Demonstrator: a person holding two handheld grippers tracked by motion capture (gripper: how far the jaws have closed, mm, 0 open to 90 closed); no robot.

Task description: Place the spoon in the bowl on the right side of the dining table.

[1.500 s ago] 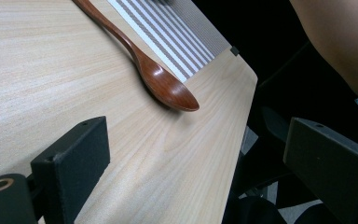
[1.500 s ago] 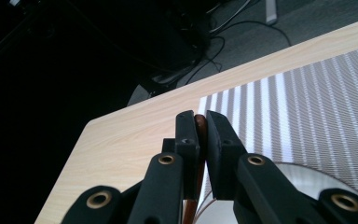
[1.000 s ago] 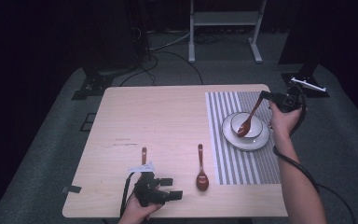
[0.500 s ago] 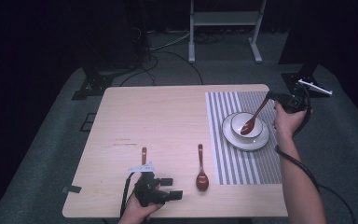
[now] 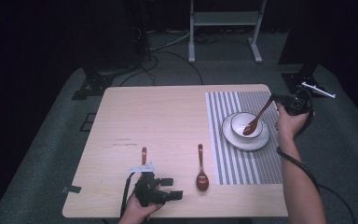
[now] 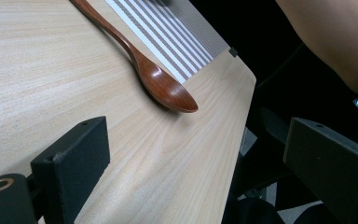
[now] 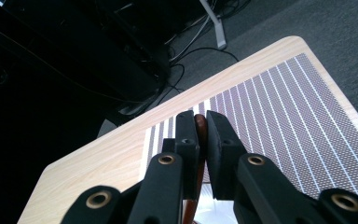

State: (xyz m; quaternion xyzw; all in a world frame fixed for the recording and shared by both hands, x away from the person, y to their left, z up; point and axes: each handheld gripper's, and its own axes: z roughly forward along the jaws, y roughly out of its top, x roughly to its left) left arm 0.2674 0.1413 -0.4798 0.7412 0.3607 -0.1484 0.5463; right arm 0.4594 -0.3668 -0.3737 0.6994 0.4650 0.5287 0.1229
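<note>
While clamped on a spoon (image 5: 256, 120) over the bowl (image 5: 244, 124), right gripper (image 5: 279, 100) beyond the table's (image 5: 168, 116) edge; left gripper (image 5: 170, 188) jaws wide.

Metal stand (image 5: 225, 18), cables (image 5: 168, 44) on floor behind table.

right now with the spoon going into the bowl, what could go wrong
The right gripper pinches only the handle tip of the spoon, so the long spoon could swivel or slip in the jaws.

Its head sits inside the bowl, which stands on a plate; a sideways push might shift or tip the bowl.

The left gripper rests open close to a second spoon near the table's front edge and could knock it.
</note>
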